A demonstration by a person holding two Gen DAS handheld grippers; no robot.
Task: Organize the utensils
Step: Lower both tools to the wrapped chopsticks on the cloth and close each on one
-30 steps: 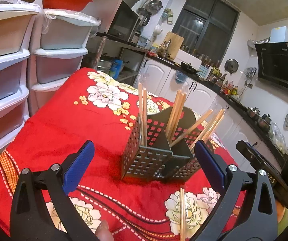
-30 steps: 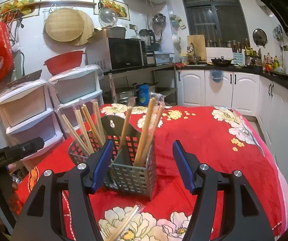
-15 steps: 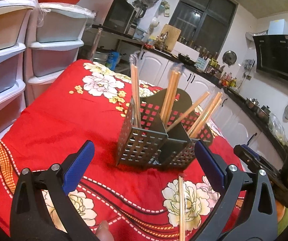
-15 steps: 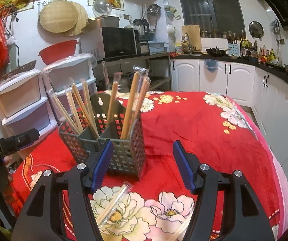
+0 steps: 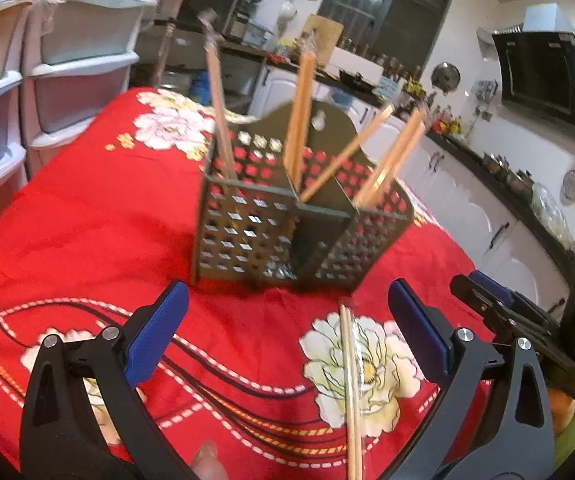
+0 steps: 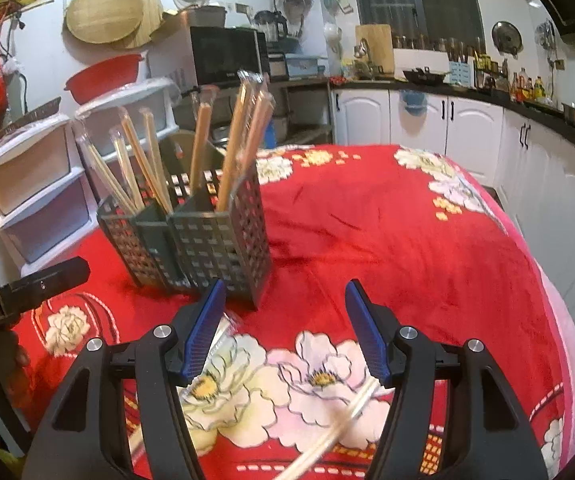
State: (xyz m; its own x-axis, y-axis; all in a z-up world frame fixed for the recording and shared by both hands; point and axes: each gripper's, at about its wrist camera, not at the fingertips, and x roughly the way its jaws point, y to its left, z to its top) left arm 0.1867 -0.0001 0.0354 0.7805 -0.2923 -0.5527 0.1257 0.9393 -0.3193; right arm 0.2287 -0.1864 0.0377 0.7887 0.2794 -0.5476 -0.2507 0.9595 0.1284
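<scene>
A dark perforated utensil caddy (image 5: 287,220) stands on the red floral cloth with several wrapped chopstick pairs (image 5: 299,120) upright in its compartments; it also shows in the right wrist view (image 6: 207,240). My left gripper (image 5: 287,320) is open and empty, just short of the caddy, over a loose chopstick pair (image 5: 351,392) lying on the cloth. My right gripper (image 6: 285,320) is open and empty, right of the caddy. A loose chopstick pair (image 6: 335,432) lies below it, another (image 6: 215,344) by its left finger.
The table is covered by the red floral cloth (image 6: 407,240). White plastic drawers (image 5: 47,60) stand beyond its far left edge. Kitchen cabinets (image 6: 467,132) and a counter run behind. The right gripper shows at the right in the left wrist view (image 5: 519,320).
Both grippers moved lower and closer to the table; the caddy looms larger. The right gripper shifted right, showing a second loose chopstick pair beneath it.
</scene>
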